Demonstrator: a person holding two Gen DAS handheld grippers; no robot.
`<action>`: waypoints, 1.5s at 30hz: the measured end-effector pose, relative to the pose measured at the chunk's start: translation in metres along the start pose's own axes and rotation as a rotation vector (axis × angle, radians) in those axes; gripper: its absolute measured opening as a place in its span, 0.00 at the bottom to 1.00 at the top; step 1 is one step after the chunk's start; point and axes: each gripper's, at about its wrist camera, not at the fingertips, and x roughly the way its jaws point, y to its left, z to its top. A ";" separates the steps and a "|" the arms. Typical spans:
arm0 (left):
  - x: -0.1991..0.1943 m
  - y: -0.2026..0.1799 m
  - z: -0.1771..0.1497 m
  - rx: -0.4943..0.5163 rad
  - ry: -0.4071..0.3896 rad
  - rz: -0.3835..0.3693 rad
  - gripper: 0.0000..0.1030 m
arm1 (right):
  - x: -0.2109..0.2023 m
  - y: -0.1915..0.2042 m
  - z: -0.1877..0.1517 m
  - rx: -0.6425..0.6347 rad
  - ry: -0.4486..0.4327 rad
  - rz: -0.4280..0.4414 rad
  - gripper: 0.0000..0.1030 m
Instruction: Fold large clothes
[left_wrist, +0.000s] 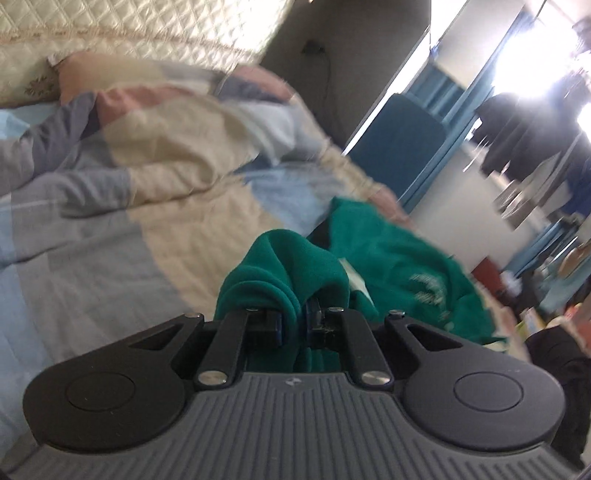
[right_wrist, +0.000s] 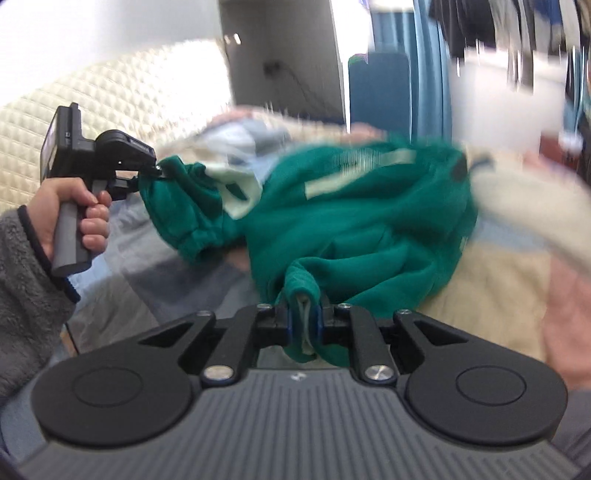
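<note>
- Nearest in the right wrist view, the right gripper (right_wrist: 303, 328) is clamped narrow on a folded edge of a green sweatshirt (right_wrist: 354, 221), with a pale inner lining showing between its blue pads (right_wrist: 289, 328).
- Nearest in the left wrist view, the left gripper (left_wrist: 295, 325) is likewise pinched nearly closed on a thick bunch of the same green fabric, which bulges up over the jaws.
- Just beyond, the sweatshirt lies crumpled and partly lifted over a patchwork quilt (left_wrist: 155, 236) in cream, grey, blue and pink that covers the bed.
- To the left in the right wrist view, a person's hand (right_wrist: 79, 218) in a grey fleece sleeve (right_wrist: 29, 306) grips the left gripper's handle; a ribbed cuff (right_wrist: 195, 240) of the sweatshirt sags below it.
- The garment looks soft, thick and limp: it will likely droop and bunch, not slip or break. Hems, cuffs and shoulder seams seem the best places to hold it, well apart, so the cloth spreads flat.
- Farther off, a cream quilted headboard (left_wrist: 140, 33) stands behind the bed.
- Farthest, blue curtains (left_wrist: 439, 92) and dark hanging clothes (left_wrist: 528, 136) sit against bright window light, blurred.
</note>
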 end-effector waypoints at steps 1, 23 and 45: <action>0.014 0.003 -0.003 0.006 0.015 0.021 0.12 | 0.008 -0.002 -0.002 0.009 0.026 -0.001 0.15; -0.025 -0.032 0.015 0.057 -0.060 -0.048 0.78 | -0.013 -0.041 0.035 0.233 -0.069 -0.037 0.78; 0.071 -0.057 -0.009 0.218 -0.014 -0.028 0.83 | 0.125 -0.103 0.071 0.445 -0.011 0.163 0.13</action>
